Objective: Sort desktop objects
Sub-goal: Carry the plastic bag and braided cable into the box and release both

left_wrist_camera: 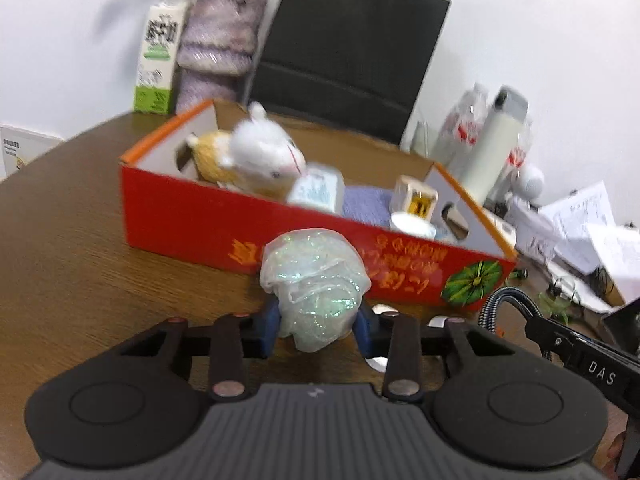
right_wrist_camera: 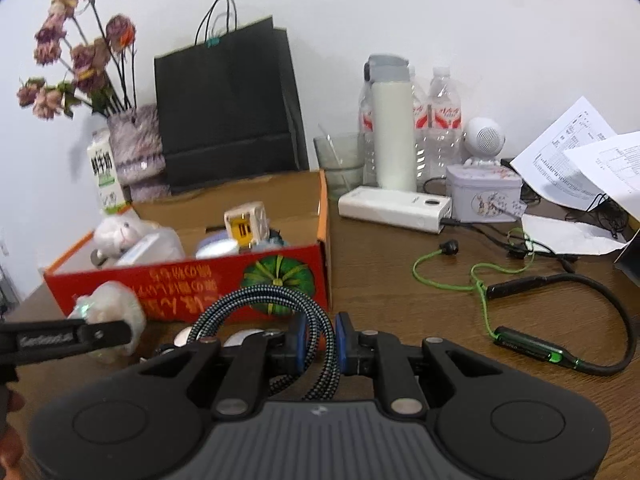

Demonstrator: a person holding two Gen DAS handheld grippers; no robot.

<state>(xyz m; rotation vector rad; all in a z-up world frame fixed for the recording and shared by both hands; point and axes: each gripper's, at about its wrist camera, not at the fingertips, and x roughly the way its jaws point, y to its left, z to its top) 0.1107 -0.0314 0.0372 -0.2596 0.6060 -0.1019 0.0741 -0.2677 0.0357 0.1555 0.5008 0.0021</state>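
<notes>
My left gripper [left_wrist_camera: 318,320] is shut on a glittery white mesh ball [left_wrist_camera: 312,276], held just above the wooden table in front of the red cardboard box [left_wrist_camera: 192,216]. The box holds a white plush rabbit [left_wrist_camera: 268,152], a small white cube [left_wrist_camera: 416,198] and other small items. In the right wrist view my right gripper [right_wrist_camera: 320,340] is shut on a looped black-and-white braided cable [right_wrist_camera: 256,300], near the red box's [right_wrist_camera: 120,284] pumpkin-printed corner. The mesh ball [right_wrist_camera: 112,304] shows at the left there.
Behind the box stand a black paper bag [right_wrist_camera: 224,112], a fuzzy vase of dried flowers [right_wrist_camera: 136,144] and a milk carton [right_wrist_camera: 102,172]. To the right are water bottles [right_wrist_camera: 440,128], a white flask [right_wrist_camera: 392,136], a power bank [right_wrist_camera: 394,208], a tin [right_wrist_camera: 484,196], green earphones [right_wrist_camera: 448,284] and papers [right_wrist_camera: 576,152].
</notes>
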